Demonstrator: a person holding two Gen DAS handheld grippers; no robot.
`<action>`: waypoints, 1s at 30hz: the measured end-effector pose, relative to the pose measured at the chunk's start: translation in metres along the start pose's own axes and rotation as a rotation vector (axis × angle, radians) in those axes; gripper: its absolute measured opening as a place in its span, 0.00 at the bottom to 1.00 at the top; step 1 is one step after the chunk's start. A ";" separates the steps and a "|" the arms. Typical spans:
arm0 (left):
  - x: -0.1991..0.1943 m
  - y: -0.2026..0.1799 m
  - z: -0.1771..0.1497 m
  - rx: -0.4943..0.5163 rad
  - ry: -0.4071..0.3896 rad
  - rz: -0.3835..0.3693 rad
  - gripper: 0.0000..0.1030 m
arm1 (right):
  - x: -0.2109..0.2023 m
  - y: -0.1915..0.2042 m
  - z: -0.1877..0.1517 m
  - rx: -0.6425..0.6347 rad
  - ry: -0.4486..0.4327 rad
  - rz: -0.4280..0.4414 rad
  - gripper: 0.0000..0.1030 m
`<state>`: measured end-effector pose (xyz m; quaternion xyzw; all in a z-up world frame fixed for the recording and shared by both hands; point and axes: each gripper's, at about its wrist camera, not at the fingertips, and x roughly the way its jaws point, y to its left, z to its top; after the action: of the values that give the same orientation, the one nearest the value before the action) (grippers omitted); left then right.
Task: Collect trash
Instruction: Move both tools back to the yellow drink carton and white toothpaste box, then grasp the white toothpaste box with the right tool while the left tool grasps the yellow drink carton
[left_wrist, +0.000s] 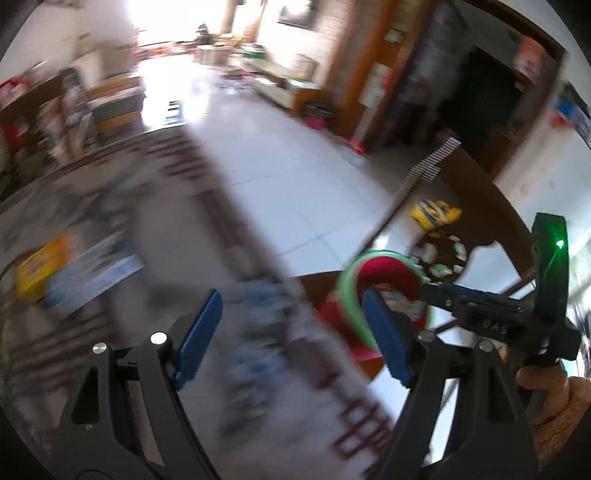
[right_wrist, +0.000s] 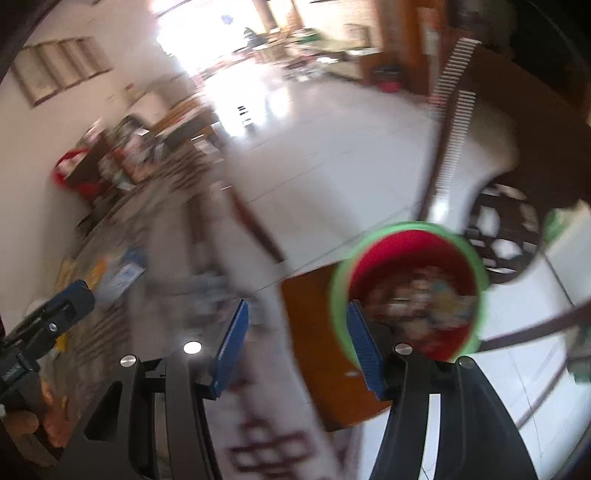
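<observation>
We see our left claw (left_wrist: 291, 332) and right claw (right_wrist: 295, 345) both spread and empty, with the red bin (right_wrist: 406, 280) at two o'clock of the right one.

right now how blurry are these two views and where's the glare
Left wrist view: heavy motion smear over the patterned tabletop; the open left claw stays sharp; the far doorway is blown out white. Right wrist view: same smear, the red bin with the green rim is soft, its contents unreadable; glare floods the white tiled floor; fisheye bends all edges.
</observation>
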<state>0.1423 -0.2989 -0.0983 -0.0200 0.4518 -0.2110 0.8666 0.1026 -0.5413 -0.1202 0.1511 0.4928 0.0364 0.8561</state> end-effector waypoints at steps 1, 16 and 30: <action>-0.010 0.022 -0.005 -0.029 -0.002 0.025 0.74 | 0.011 0.025 0.004 -0.055 0.017 0.022 0.53; -0.071 0.248 -0.038 -0.314 -0.039 0.225 0.77 | 0.193 0.314 0.048 -1.083 0.430 0.046 0.65; 0.006 0.342 0.023 -0.065 0.115 0.091 0.85 | 0.286 0.369 0.025 -1.489 0.679 0.026 0.73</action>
<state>0.2821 0.0061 -0.1662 -0.0154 0.5078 -0.1577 0.8468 0.3026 -0.1357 -0.2382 -0.4707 0.5701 0.4078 0.5359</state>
